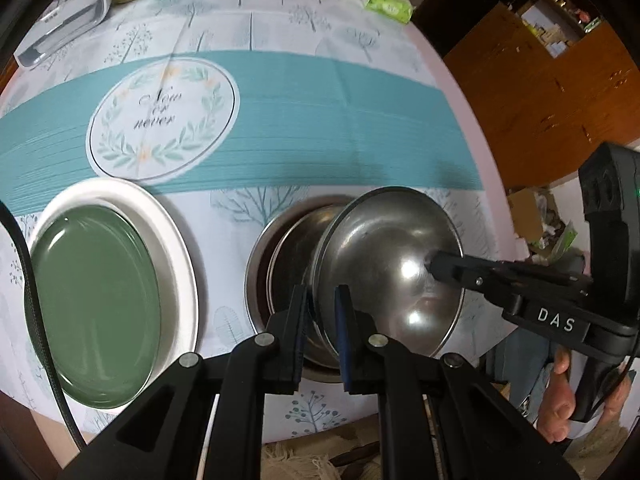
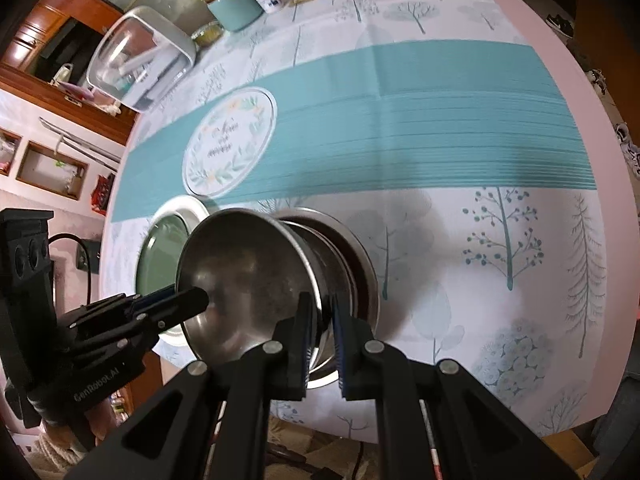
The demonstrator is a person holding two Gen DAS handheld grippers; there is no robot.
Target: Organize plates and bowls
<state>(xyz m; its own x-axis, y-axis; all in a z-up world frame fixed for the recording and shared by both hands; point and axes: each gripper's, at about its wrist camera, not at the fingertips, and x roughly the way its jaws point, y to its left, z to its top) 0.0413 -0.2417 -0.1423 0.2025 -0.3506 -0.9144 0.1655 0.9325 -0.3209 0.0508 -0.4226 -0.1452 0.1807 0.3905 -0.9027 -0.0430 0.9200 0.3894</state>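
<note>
Left wrist view: steel bowl (image 1: 384, 268) tilted over nested bowls (image 1: 280, 256), rim pinched by left gripper (image 1: 322, 332); opposite rim clamped by right gripper (image 2: 320, 336). Left of these, green plate (image 1: 96, 304) on white plate (image 1: 172, 240). Far: tablecloth (image 1: 320, 100), clear box (image 2: 136, 56).

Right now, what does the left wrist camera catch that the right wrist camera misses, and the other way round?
Only the left wrist view shows the person's bare hand holding the right gripper and a wooden cabinet. Only the right wrist view shows the wall niche and the left gripper from outside. Both show the tilted shiny steel bowl pinched at its rim by both grippers, the larger steel bowl beneath it, the green plate on the white plate, and the teal-striped tablecloth.
</note>
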